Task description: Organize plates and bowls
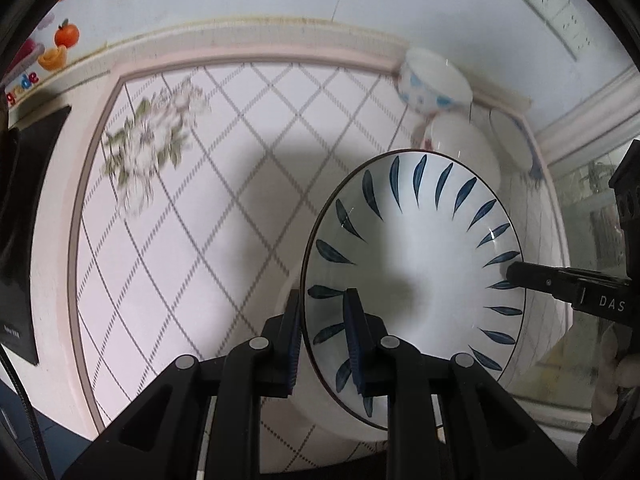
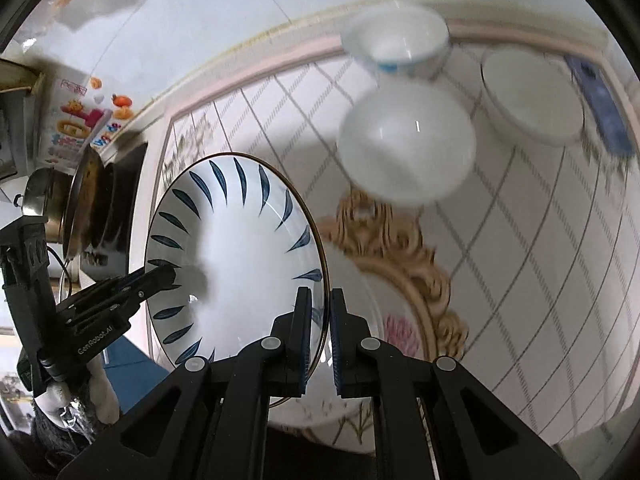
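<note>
1. Two grippers share one plate: the left gripper is closed down tight on the rim nearest it, one finger above the rim and one below, and the right gripper is pinched just as tight on the opposite rim. The plate, white with blue leaf marks round its edge, hangs between them, clear of the table.

2. Ahead of both grippers, near the far edge of the table, stand the bowls: a blue-spotted bowl, a plain white bowl just in front of it, and a wider bowl beside them to the right. A second, gold-patterned plate lies directly below the right gripper.

3. To do this carry well, I would say both hands should travel together at one pace; if one leads, the rim twists in the pads and glazed china slips easily.

4. Keep the plate close to flat and lifted clear of the white bowl, which sits right in the path ahead.

5. The background is smeared, so the pace looks brisk; slowing before setting down seems wise.

6. Lower it onto its resting place before either grip loosens, and let go on both sides at once, so it does not tip.
</note>
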The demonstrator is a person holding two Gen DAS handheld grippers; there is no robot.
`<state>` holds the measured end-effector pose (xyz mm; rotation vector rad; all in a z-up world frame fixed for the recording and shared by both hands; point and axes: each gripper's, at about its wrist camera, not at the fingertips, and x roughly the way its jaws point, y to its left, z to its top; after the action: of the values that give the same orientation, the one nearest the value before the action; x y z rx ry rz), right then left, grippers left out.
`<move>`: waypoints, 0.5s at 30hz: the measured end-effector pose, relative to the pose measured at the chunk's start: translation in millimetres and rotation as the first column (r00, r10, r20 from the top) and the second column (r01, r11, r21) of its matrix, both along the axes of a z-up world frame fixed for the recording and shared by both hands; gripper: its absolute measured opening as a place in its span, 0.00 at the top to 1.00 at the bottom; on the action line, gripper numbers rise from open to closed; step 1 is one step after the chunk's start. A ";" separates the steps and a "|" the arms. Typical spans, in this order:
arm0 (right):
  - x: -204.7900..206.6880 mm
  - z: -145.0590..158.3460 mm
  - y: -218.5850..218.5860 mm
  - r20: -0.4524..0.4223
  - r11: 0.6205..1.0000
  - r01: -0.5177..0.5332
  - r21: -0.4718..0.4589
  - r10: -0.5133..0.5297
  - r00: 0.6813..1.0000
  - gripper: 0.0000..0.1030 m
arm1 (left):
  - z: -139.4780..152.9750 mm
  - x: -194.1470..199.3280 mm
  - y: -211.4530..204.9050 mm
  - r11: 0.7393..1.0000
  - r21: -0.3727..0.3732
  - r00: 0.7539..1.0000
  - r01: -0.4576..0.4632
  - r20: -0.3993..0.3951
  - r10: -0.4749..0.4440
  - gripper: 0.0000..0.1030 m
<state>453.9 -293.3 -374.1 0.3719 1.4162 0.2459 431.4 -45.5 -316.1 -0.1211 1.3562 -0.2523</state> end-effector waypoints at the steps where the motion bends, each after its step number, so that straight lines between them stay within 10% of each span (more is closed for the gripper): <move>1: -5.8 -6.4 -1.0 -0.011 1.000 0.003 0.006 -0.003 1.000 0.90 | -4.5 -3.5 -1.2 1.000 0.003 1.000 0.005 -0.012 -0.005 0.83; 15: -32.4 -61.4 0.5 -0.079 1.000 0.004 -0.001 -0.004 0.997 0.90 | -51.6 -15.2 -8.2 0.999 0.044 0.993 0.022 -0.119 -0.017 0.83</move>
<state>421.5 -292.7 -435.5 0.3869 1.4928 0.2291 416.2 -53.7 -367.7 -0.0855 1.4808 -0.2335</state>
